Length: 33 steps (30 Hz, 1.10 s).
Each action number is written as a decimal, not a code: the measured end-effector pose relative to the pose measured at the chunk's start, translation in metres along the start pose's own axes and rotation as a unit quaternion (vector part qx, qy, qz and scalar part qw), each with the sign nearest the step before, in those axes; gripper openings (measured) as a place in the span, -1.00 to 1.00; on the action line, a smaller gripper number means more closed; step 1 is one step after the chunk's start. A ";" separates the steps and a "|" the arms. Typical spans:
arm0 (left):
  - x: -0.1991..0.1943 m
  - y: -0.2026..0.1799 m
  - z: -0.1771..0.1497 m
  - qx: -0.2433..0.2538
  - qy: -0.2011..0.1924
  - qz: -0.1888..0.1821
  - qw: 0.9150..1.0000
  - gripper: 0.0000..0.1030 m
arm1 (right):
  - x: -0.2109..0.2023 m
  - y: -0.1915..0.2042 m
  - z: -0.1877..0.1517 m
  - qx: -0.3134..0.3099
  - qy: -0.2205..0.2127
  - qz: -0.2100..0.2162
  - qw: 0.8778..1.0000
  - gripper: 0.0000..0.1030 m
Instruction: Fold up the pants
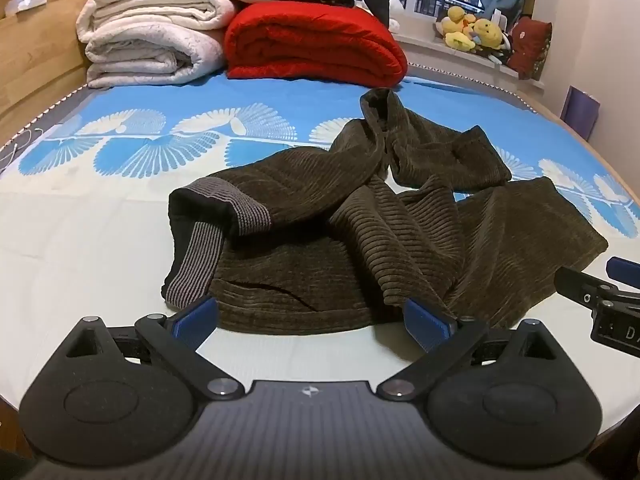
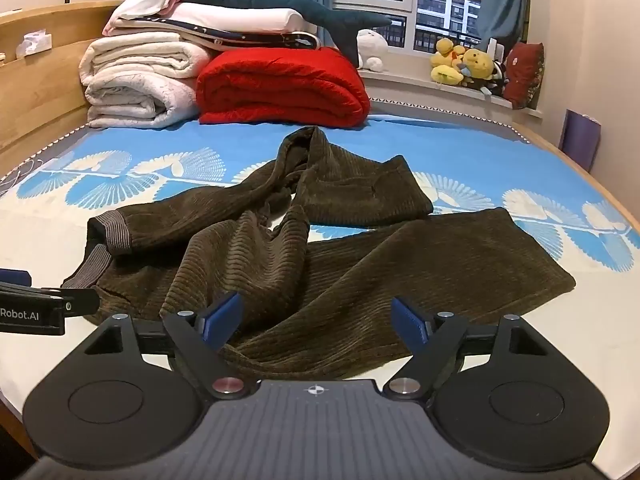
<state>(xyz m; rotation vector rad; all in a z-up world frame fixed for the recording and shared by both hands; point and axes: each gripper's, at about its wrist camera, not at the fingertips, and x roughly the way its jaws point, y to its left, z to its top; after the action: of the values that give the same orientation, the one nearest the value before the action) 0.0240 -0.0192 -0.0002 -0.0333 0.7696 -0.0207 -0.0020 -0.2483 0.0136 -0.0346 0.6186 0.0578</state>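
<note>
Dark olive corduroy pants (image 1: 360, 220) lie crumpled on the bed, legs twisted over each other; they also show in the right wrist view (image 2: 320, 248). The grey striped waistband (image 1: 200, 256) sits at the left end and shows in the right wrist view (image 2: 108, 240). My left gripper (image 1: 312, 320) is open, just in front of the near edge of the pants by the waistband. My right gripper (image 2: 320, 316) is open over the near edge of a leg. Each gripper shows at the edge of the other's view, the right one (image 1: 600, 300) and the left one (image 2: 36, 308).
The bed sheet (image 1: 100, 240) is blue and pale with a fan pattern. Folded white blankets (image 1: 152, 40) and a red quilt (image 1: 316, 40) are stacked at the far end. A wooden headboard (image 1: 36, 60) runs along the left. Plush toys (image 2: 464, 64) sit on the windowsill.
</note>
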 end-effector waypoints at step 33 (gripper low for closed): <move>0.001 0.001 0.002 -0.001 0.006 -0.002 1.000 0.96 | 0.003 0.000 0.000 0.007 0.002 -0.008 1.000 0.57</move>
<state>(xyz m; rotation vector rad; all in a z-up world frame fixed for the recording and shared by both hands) 0.0264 -0.0186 0.0009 -0.0356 0.7817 -0.0233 0.0008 -0.2481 0.0121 -0.0261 0.6226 0.0380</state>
